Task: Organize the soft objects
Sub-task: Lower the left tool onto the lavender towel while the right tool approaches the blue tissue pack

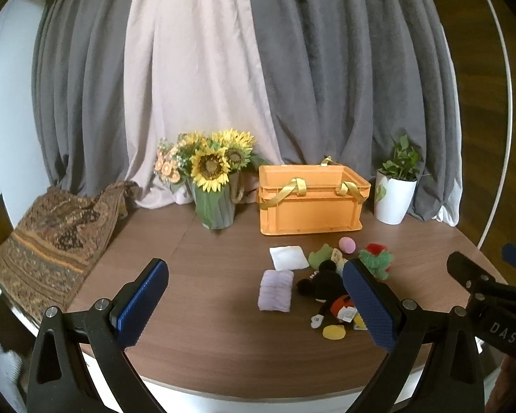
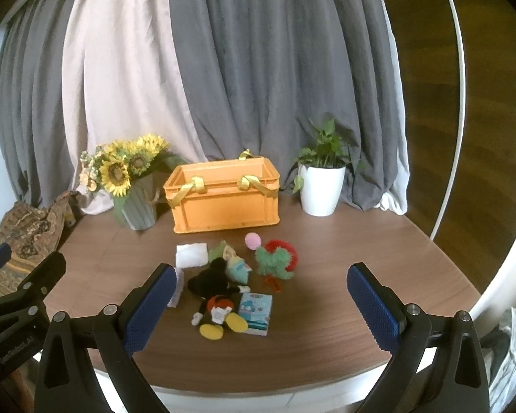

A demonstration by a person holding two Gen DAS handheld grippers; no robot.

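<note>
Grey and pale curtains [image 2: 223, 69] hang behind a round wooden tabletop [image 2: 344, 268]. Left claw [image 1: 254, 296] hovers low over the near edge, jaws spread wide, holding nothing. Right claw [image 2: 261, 299] likewise wide and empty. Ahead of both claws, soft objects lie clustered: a black mouse plush [image 2: 216, 292], white cloth [image 2: 191, 254], lilac pad [image 1: 276, 290], pink ball [image 2: 253, 241], green fuzzy toy [image 2: 275, 261], and a blue packet [image 2: 256, 313] touching the plush's foot. Beyond the cluster stands an orange crate [image 2: 223, 203] with yellow straps, between a sunflower vase [image 2: 137, 210] and a potted plant [image 2: 321, 186].
</note>
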